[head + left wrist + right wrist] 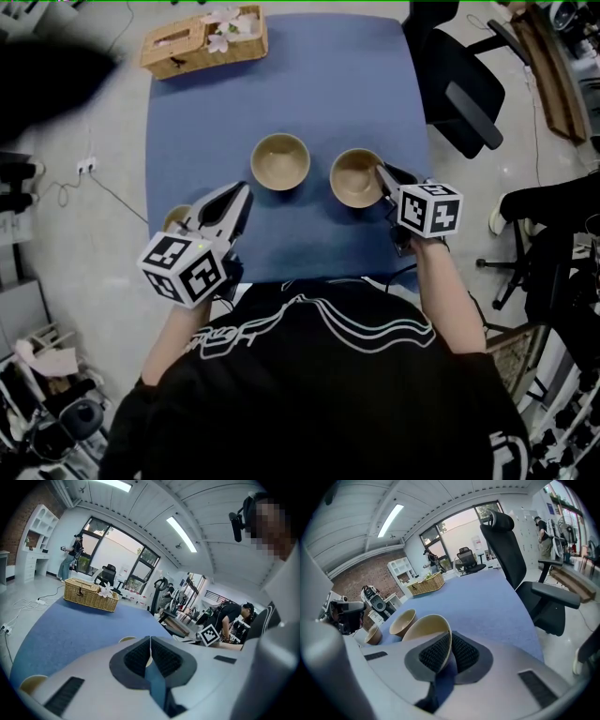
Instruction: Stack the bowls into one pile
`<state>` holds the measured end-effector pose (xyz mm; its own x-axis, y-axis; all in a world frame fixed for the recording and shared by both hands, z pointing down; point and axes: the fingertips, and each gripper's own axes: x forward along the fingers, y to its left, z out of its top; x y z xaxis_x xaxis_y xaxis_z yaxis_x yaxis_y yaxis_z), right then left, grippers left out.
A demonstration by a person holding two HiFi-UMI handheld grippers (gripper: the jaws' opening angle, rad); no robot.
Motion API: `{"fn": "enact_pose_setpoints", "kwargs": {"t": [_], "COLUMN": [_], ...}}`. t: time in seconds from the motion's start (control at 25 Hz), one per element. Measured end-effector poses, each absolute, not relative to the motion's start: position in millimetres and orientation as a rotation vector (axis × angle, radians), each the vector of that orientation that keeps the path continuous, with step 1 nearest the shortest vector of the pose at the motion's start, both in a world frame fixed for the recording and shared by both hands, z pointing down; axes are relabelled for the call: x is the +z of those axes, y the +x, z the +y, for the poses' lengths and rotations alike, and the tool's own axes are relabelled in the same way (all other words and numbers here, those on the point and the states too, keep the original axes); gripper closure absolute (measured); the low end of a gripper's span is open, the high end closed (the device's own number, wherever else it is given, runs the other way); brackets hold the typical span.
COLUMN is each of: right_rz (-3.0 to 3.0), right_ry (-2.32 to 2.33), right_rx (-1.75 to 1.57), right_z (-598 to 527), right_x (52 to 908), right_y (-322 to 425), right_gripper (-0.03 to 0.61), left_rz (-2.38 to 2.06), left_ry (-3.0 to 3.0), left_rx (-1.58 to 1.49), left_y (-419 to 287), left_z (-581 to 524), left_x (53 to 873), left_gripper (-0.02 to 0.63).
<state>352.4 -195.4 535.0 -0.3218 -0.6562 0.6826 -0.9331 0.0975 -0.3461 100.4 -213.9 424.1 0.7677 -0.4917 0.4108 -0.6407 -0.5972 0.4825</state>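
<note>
Head view looks steeply down; both gripper views skim the table (328,84).

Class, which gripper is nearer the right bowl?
Right. The right gripper is clamped on the rim of the right bowl; the left gripper sits left of it, past the middle bowl.

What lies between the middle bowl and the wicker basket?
Nothing. In the head view, only bare blue table surface runs from the middle bowl to the wicker basket.
</note>
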Motion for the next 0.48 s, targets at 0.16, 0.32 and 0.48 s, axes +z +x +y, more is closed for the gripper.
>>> {"fn": "enact_pose_setpoints", "kwargs": {"t": [0.16,0.32,0.48], "right_rz": [-2.022,-2.032,-2.056], "right_ry": [1.593,1.62,1.632], "right_rx": [1.076,1.067,1.044], "right_z": [-196.8,-195.1,-195.6], "right_x": [523.8,508.7,492.1], "right_y": [341.1,328.2,313.1], "right_gripper": [0.535,0.537,0.537], "left_rz": [-0.831,-0.824,-0.84], "left_ry": [2.339,2.347,2.351], "left_rx": [0.309,0.309,0.294], "left_y": [84.5,68.1,49.8], "left_z": [-219.6,-219.4,-220.0], "left_x": [419.5,413.2,406.6], "left_gripper": [0.584,0.584,0.584]}}
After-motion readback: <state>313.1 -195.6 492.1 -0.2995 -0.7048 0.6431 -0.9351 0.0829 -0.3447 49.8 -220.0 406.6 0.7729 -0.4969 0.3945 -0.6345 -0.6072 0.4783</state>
